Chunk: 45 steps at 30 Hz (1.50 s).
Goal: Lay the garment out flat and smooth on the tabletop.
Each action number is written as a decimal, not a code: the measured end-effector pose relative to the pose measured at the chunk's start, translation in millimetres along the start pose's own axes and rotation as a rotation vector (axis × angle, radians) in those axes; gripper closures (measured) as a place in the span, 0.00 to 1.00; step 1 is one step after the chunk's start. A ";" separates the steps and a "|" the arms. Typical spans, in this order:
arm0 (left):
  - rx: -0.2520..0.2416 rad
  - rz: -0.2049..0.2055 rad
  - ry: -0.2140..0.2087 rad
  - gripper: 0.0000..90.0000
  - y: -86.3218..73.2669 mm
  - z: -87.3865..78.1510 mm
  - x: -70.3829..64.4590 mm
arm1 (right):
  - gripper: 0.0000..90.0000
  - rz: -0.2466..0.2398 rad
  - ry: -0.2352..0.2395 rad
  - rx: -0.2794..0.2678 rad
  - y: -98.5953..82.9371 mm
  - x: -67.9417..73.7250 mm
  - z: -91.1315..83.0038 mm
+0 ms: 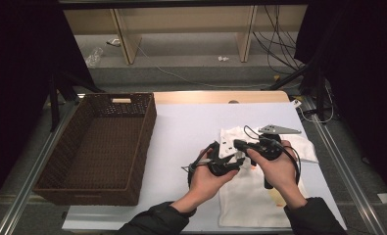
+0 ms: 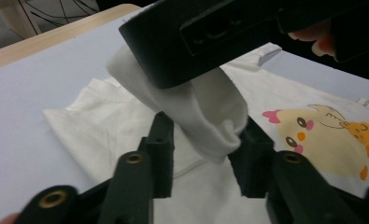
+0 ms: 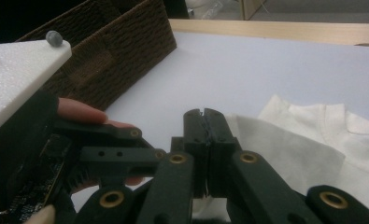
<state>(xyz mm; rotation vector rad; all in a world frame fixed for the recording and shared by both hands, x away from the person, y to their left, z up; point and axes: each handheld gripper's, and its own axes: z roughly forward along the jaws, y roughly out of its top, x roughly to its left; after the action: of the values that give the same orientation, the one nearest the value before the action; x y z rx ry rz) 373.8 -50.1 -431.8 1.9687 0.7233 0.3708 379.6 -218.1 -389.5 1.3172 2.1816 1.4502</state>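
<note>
The right gripper (image 1: 241,145) is pinching a fold of the soft cream cotton T-shirt with a cartoon print (image 1: 252,196) at the table's near right; the left gripper (image 2: 205,151) stands spread around the hanging fold. Light, limp cloth — best gripped at edges, it will sag.

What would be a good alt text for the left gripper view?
The left gripper stands open around a hanging fold of a white T-shirt with a cartoon chick print, which the right gripper lifts from above. The shirt lies on a pale table.
</note>
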 end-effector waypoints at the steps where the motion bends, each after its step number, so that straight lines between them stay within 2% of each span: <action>1: -0.002 0.001 -0.002 0.77 -0.1 -0.8 0.4 | 1.00 0.000 0.001 -0.001 0.1 0.6 -0.1; 3: -0.008 -0.003 0.001 0.86 -0.1 -3.0 1.7 | 1.00 0.002 0.008 -0.012 0.1 1.8 0.2; 7: -0.012 -0.008 0.007 0.93 0.0 -8.2 7.5 | 0.98 -0.008 0.010 -0.024 0.5 3.0 -0.2; 12: -0.015 -0.015 0.034 0.93 -0.1 -16.3 16.8 | 0.80 -0.023 0.028 -0.086 2.6 2.3 -1.6; 16: -0.038 -0.032 0.055 0.93 1.6 -26.3 25.9 | 0.71 -0.021 -0.012 -0.140 5.7 -5.7 -10.3; 20: -0.058 -0.045 0.081 0.93 3.2 -38.7 35.7 | 0.63 -0.041 -0.083 -0.188 5.7 -24.4 -26.1; 24: -0.075 -0.057 0.105 0.93 4.5 -50.0 45.7 | 0.59 -0.088 -0.133 -0.200 -1.5 -45.4 -38.1; 26: -0.079 -0.065 0.115 0.93 4.3 -55.6 50.3 | 0.57 -0.089 -0.155 -0.194 -7.9 -55.2 -41.2; 29: -0.085 -0.071 0.133 0.93 2.7 -64.2 58.1 | 0.55 -0.076 -0.190 -0.173 -19.1 -68.3 -44.4; 32: -0.089 -0.092 0.153 0.93 0.8 -71.4 67.4 | 0.55 -0.048 -0.239 -0.167 -29.8 -80.2 -49.1; 35: -0.093 -0.107 0.171 0.93 -1.1 -77.9 75.7 | 0.55 -0.021 -0.268 -0.174 -37.1 -88.9 -53.4; 39: -0.081 -0.095 0.213 0.93 -6.1 -85.9 83.6 | 0.55 0.008 -0.291 -0.192 -40.0 -98.4 -59.4; 45: -0.054 -0.120 0.251 0.93 -14.9 -95.3 98.4 | 0.52 0.021 -0.306 -0.211 -40.4 -104.2 -64.8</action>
<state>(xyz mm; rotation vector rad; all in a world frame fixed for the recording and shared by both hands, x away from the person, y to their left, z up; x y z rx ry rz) 394.4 83.0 -402.8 1.8369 0.9765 0.5651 378.9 -343.5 -420.3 1.3853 1.7775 1.3405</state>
